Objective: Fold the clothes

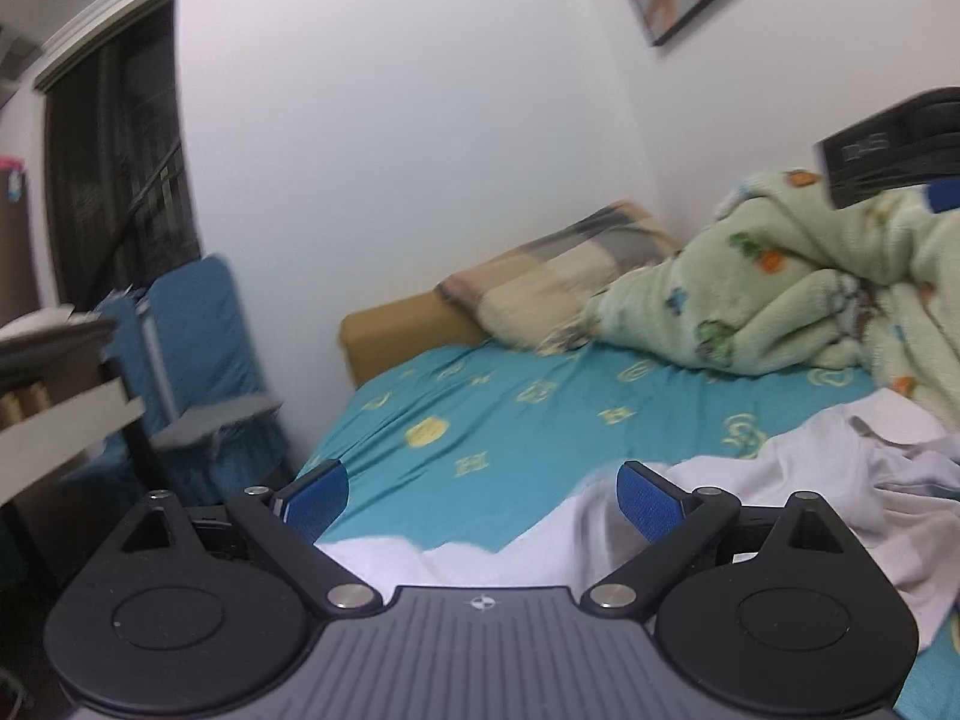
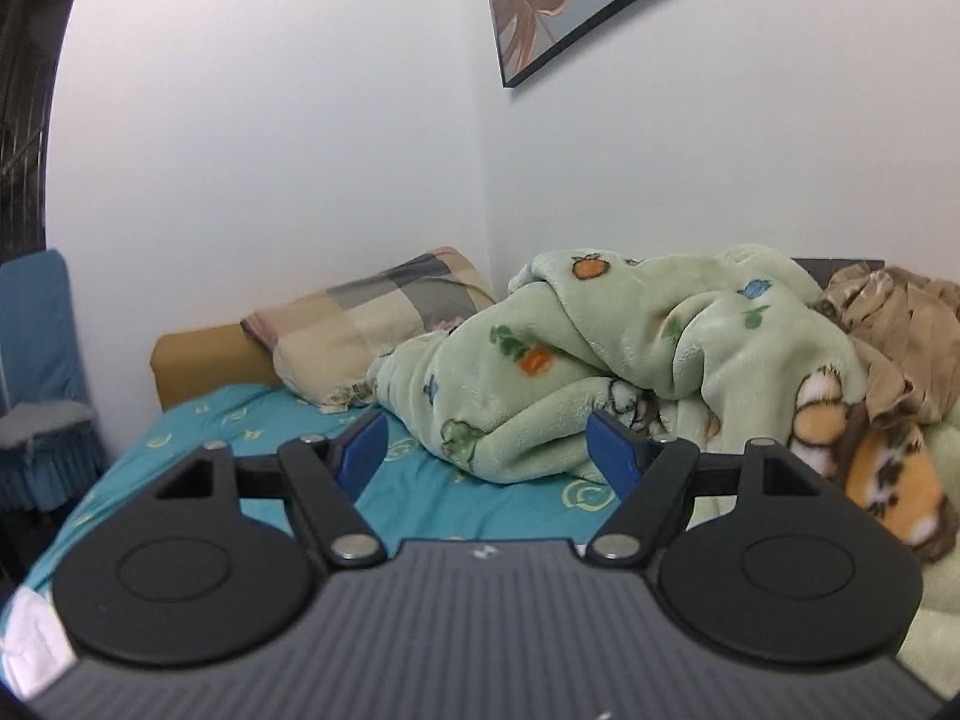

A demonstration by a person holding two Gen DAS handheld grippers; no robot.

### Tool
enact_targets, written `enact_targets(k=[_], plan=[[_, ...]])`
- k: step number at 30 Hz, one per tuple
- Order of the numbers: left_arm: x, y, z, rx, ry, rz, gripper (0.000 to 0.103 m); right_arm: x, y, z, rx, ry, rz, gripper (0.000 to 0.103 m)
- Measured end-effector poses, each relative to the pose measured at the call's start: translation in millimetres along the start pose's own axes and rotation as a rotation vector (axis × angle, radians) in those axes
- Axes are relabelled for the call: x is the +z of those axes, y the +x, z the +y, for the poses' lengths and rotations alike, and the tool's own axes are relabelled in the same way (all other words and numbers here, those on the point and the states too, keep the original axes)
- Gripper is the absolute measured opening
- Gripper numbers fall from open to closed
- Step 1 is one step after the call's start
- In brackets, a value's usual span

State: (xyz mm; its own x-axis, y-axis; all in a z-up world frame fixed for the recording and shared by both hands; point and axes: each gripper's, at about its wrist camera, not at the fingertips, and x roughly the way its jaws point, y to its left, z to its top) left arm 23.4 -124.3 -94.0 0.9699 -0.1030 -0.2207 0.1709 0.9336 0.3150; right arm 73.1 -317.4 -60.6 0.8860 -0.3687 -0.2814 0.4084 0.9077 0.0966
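Overhead, white walls [image 2: 270,150] enclose a teal-sheeted bed [image 1: 510,420] bearing white clothes [image 1: 810,480].

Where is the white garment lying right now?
In the left wrist view, the white garment lies crumpled on the teal bedsheet, lower right, in front of the green fleece blanket and just beyond the open left gripper.

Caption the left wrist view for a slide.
Open left claw poised over a crumpled white garment on the teal bedsheet.
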Motion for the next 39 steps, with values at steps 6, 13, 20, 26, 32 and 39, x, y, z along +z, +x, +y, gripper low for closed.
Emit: enact_targets(k=[6, 13, 20, 26, 32, 39], plan=[[-5, 0, -7, 0.011, 0.044, 0.041, 0.097, -19, 27, 5, 0.173, -0.052, 0.321, 0.075], [-11, -19, -7, -0.149, 0.080, 0.059, 0.097, -35, 42, -9, 0.174, 0.087, 0.461, 0.074], [-32, 6, -50, -0.200, 0.270, 0.159, 0.047, -37, 45, -29, 0.121, 0.261, 0.467, 0.075], [-18, 17, -9, -0.168, 0.024, 0.136, 0.006, -34, 39, -8, 0.243, 0.157, 0.476, 0.075], [1, 6, 32, -0.164, -0.172, 0.056, 0.006, -30, 20, 29, 0.392, -0.045, 0.427, 0.075], [10, 7, 50, -0.193, -0.267, 0.054, 0.006, -38, 7, 64, 0.446, -0.287, 0.391, 0.075]])
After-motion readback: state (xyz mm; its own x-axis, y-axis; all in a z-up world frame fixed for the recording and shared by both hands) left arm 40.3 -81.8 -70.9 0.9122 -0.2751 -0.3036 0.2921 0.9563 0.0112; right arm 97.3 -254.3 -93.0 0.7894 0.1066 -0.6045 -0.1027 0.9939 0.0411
